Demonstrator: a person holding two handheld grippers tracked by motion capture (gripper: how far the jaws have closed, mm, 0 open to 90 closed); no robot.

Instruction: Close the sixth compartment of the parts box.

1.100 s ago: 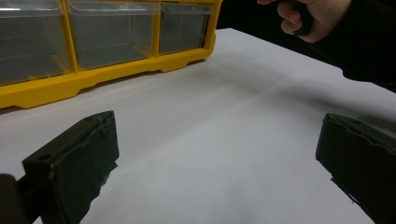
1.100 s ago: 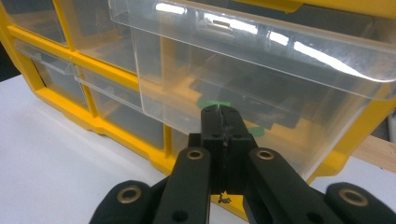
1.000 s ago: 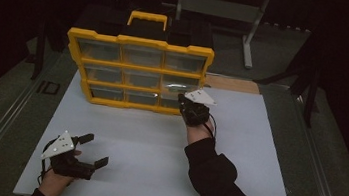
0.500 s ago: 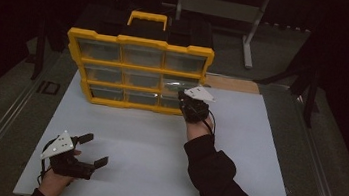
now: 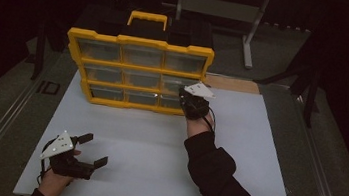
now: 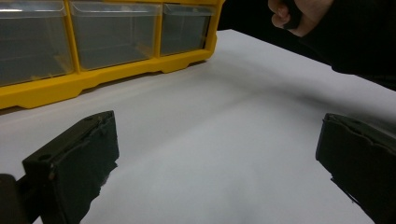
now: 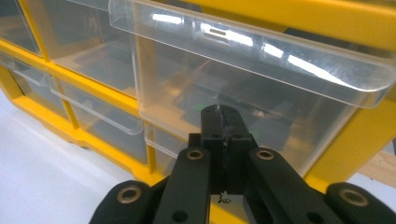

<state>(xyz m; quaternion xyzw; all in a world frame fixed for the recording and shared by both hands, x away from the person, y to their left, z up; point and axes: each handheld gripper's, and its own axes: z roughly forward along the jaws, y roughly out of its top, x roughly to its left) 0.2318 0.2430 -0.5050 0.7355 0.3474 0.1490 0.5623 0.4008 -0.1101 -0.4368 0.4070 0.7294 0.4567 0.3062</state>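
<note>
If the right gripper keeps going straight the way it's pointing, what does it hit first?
Most likely the clear drawer front on the right side of the yellow organizer. The right gripper, fingers shut, points right at it; whether it already touches is unclear.

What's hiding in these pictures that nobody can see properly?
- What lies inside the clear drawer in the right gripper view: dark shapes with green spots, smeared by glare on the plastic.
- Whether the right hand-held gripper, jaws together, touches that drawer: too close to tell.
- The yellow organizer in the left gripper view: its upper rows are cut off by the top edge.
</note>
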